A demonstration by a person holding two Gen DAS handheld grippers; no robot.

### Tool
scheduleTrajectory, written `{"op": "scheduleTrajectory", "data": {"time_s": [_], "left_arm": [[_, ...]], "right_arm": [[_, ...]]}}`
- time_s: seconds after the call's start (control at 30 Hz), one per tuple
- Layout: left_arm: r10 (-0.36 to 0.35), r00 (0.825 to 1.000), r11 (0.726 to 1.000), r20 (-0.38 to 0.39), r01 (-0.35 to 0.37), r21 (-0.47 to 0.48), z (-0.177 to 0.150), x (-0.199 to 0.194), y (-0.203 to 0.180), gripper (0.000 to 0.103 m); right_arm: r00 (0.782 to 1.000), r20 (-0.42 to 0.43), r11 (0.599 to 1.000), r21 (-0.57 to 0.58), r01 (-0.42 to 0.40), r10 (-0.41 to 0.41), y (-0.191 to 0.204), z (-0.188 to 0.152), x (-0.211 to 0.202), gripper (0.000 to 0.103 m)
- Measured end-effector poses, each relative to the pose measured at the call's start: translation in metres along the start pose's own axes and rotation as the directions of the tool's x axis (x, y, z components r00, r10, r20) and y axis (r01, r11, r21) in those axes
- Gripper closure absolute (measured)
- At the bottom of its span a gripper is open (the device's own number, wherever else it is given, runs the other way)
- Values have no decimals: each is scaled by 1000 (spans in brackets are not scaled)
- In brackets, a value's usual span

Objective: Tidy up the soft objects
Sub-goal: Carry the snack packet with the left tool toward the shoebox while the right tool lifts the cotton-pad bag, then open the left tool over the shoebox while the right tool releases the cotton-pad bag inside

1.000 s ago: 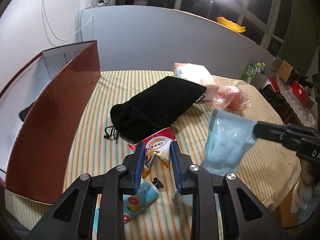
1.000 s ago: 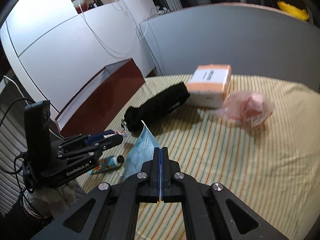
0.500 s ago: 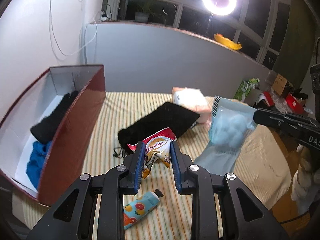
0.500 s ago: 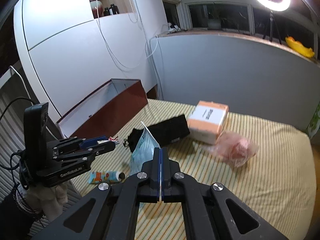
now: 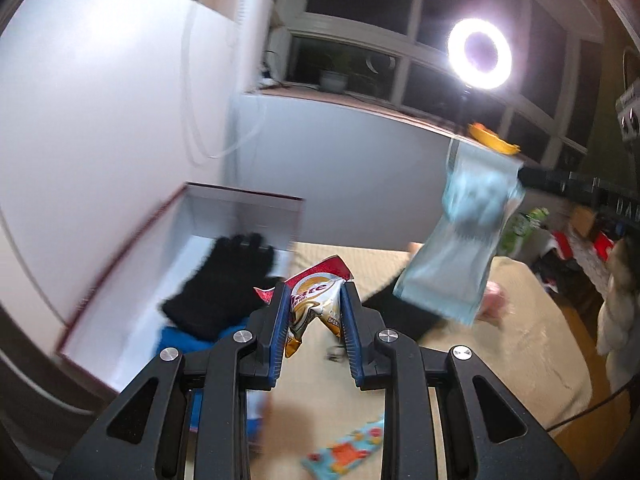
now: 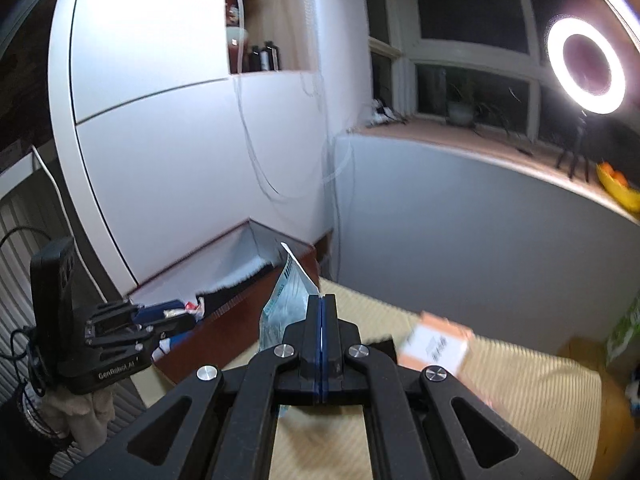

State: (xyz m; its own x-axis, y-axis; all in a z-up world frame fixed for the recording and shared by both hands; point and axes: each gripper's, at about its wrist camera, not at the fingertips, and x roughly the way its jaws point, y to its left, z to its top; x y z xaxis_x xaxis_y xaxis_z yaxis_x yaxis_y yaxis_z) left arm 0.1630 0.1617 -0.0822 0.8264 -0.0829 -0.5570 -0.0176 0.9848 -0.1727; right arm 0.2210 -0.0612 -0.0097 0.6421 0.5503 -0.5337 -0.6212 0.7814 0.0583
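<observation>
My left gripper (image 5: 315, 300) is shut on a red and gold snack packet (image 5: 318, 300) and holds it in the air by the near edge of the dark red box (image 5: 236, 200). The box holds a black glove (image 5: 224, 280) and a blue cloth (image 5: 180, 338). My right gripper (image 6: 321, 300) is shut on a pale blue pouch (image 6: 286, 300), held high; the pouch also shows in the left wrist view (image 5: 460, 236), hanging to the right. The left gripper shows in the right wrist view (image 6: 176, 316), over the box (image 6: 248, 292).
The table has a yellow striped cloth (image 5: 520, 340). On it lie a black drawstring bag (image 5: 400, 312), a patterned tube (image 5: 348, 448), an orange and white carton (image 6: 436, 344) and a pink plastic bag (image 5: 494, 304). A ring light (image 5: 479, 54) shines behind.
Both grippers have risen and swung left toward the box, each still holding its item. The box interior with the glove and blue cloth now lies right before my left gripper.
</observation>
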Motion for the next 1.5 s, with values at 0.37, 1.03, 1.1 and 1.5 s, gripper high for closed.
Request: {"op": "scheduleTrajectory", "data": {"time_s": [0.37,1.03,1.1,1.5], "left_arm": [[146,989,989,-19,-147,-35,-7,5,66,79],[244,968,968,-49,-247,-52,-15,22,91,44],[243,969,968,-53,-246,-58,-16,21,92,44],[201,979,977,-28,-203,-70,-15,5,80,44]], "right_arm": [[998,-4,997,-49,-63,63,51,63,87,103],[983,-170,994,-72,-88,75,88,59,206,58],[988,-134,992,-88,-86,73,89,57,200,38],[992,-110,991,-105,-80,69,69,50,151,38]]}}
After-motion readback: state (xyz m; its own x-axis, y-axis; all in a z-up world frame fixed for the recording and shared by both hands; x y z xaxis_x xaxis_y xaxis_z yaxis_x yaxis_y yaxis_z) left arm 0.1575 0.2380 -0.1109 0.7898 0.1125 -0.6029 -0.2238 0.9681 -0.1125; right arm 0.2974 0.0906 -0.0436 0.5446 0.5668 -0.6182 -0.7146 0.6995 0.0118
